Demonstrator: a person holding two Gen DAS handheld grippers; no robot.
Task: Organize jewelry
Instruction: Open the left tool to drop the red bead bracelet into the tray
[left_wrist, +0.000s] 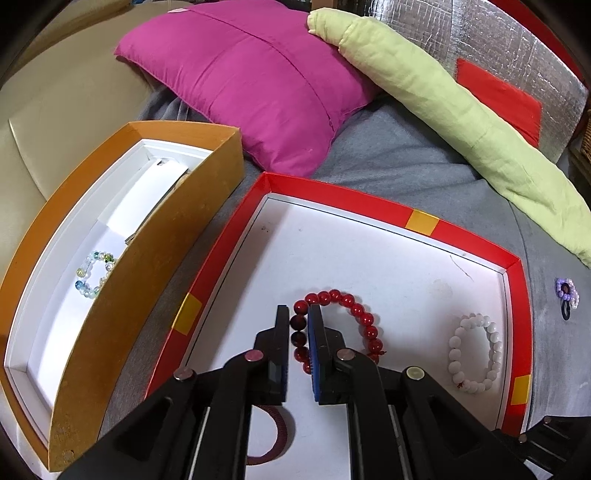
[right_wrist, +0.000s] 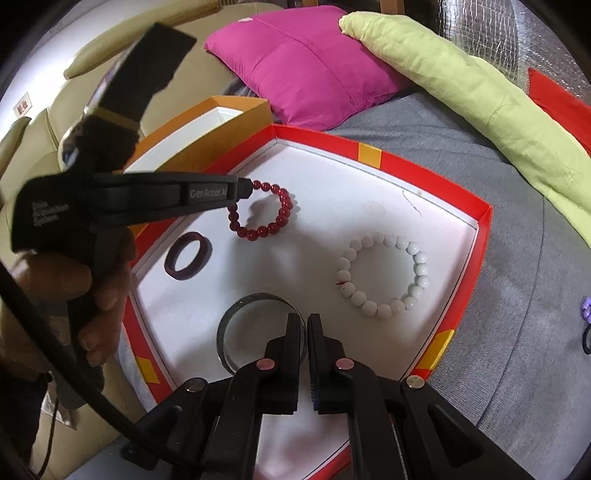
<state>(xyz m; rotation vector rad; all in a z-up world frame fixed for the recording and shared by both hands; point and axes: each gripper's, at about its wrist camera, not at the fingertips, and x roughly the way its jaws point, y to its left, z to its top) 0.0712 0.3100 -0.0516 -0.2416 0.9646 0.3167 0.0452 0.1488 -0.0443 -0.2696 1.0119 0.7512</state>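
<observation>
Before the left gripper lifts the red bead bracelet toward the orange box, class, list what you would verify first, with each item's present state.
1. Left gripper fingers straddle the red glossy bead bracelet: ok.
2. Fingers fully clamped on the beads: cannot tell.
3. White bead bracelet lies apart from the red one, so it should not get dragged: ok.
4. Orange cardboard box stands open beside the red-rimmed tray: ok.
5. The box's white floor has bare room beside the clear glass bead bracelet: ok.
6. Right gripper is away from the lift path, over the grey bangle: ok.
</observation>
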